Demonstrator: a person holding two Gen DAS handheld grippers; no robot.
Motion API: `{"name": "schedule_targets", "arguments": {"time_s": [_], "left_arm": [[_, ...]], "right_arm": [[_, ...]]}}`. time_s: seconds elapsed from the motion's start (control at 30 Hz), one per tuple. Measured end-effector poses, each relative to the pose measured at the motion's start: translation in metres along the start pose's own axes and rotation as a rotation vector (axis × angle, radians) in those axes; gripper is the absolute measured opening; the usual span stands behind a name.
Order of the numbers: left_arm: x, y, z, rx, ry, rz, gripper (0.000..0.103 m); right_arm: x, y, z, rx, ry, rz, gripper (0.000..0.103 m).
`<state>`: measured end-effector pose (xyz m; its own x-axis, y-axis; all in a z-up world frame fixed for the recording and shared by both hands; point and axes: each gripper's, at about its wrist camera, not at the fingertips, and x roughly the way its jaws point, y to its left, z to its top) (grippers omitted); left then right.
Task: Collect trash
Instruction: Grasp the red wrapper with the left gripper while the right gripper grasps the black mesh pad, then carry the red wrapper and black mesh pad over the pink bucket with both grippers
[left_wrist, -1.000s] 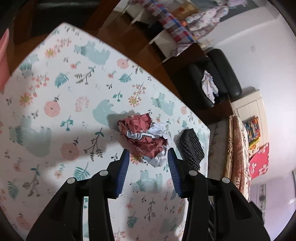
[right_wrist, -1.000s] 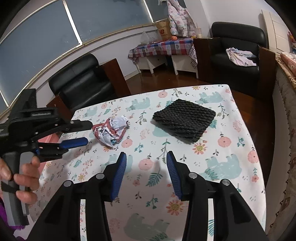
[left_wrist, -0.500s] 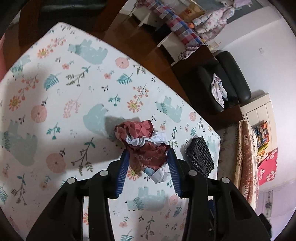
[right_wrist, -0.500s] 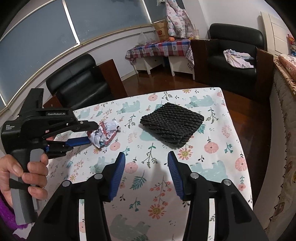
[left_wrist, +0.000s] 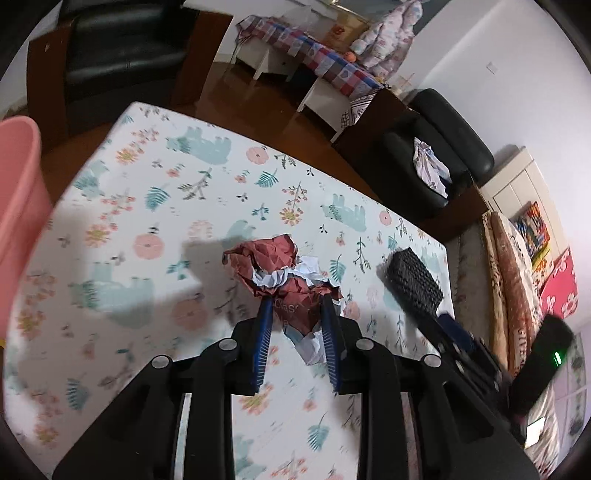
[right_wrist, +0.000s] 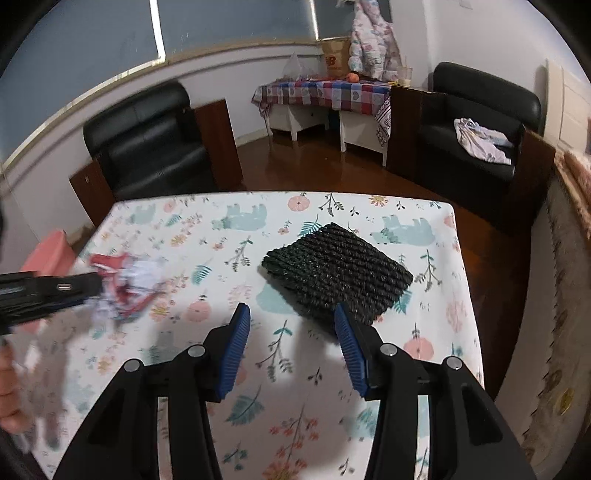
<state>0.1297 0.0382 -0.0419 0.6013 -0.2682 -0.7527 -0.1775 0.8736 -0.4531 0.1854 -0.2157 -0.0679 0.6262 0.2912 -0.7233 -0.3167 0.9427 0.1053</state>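
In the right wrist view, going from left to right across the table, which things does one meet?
Pink bin at the table's left edge → left gripper shut on the crumpled paper → black woven mat.

1. Crumpled paper wad (right_wrist: 125, 286) is motion-blurred in the right wrist view; its back end is hidden behind the left gripper (left_wrist: 295, 325).
2. Pink bin (left_wrist: 18, 206) is cut off by the frame edge, left of the left gripper.
3. Print on the wad is partly hidden, unreadable.
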Motion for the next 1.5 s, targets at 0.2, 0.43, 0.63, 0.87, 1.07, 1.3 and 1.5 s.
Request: {"name": "schedule_targets", "arguments": {"time_s": [0.2, 0.43, 0.63, 0.87, 1.07, 1.3, 1.5], "left_arm": [[-0.028, 0.004, -0.010, 0.052, -0.036, 0.001, 0.026], [-0.051, 0.010, -0.019, 0.080, -0.080, 0.000, 0.026], [-0.065, 0.018, -0.027, 0.082, -0.098, -0.001, 0.026], [-0.078, 0.027, -0.039, 0.106, -0.125, 0.026, 0.026], [-0.089, 0.035, -0.047, 0.131, -0.153, 0.066, 0.026], [-0.102, 0.042, -0.055, 0.158, -0.194, 0.112, 0.026], [-0.112, 0.045, -0.059, 0.171, -0.229, 0.133, 0.026]], "right_arm": [[0.030, -0.002, 0.008, -0.051, 0.057, -0.068, 0.047], [0.032, -0.015, 0.014, 0.056, 0.060, -0.065, 0.011], [0.003, -0.002, 0.005, 0.134, 0.032, 0.026, 0.010], [-0.035, 0.041, -0.010, 0.200, 0.016, 0.193, 0.010], [-0.054, 0.079, -0.018, 0.221, 0.033, 0.323, 0.010], [-0.064, 0.107, -0.024, 0.217, 0.042, 0.380, 0.010], [-0.067, 0.127, -0.026, 0.198, 0.059, 0.400, 0.010]]}}
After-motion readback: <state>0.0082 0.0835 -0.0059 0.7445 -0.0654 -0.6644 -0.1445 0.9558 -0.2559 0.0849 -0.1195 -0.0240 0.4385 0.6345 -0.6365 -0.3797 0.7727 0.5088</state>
